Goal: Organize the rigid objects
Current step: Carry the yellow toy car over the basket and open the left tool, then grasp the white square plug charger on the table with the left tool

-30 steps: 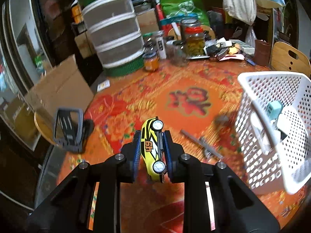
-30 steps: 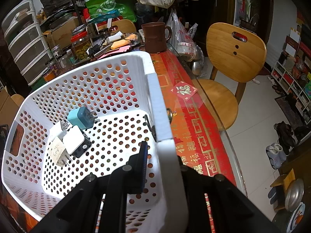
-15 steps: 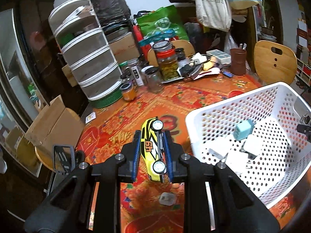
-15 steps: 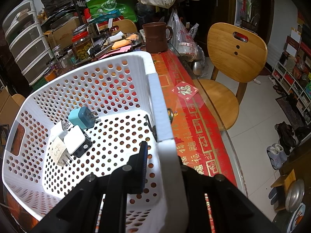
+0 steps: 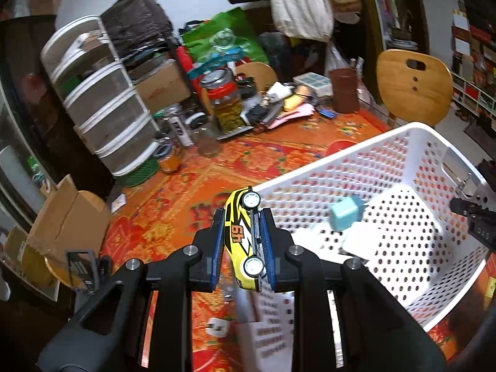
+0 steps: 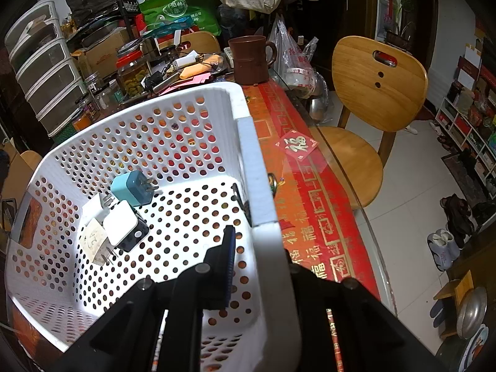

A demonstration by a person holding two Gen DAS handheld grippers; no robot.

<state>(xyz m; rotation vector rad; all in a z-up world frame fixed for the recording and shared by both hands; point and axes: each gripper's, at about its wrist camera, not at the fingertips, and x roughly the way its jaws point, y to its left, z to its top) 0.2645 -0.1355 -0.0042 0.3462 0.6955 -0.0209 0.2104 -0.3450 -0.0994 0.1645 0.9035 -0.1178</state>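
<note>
toy car (image 5: 240, 235): yellow, black stripes, orange number, white wheels | basket (image 6: 173, 117): white, round-hole grid | plug adapters: one teal (image 6: 131, 187), one white (image 6: 120, 227) | bench cloth (image 5: 173, 204): red-orange floral, gold characters along right edge | finger pads (image 5: 217, 248): blue | chair (image 6: 378, 83): tan wood
</note>
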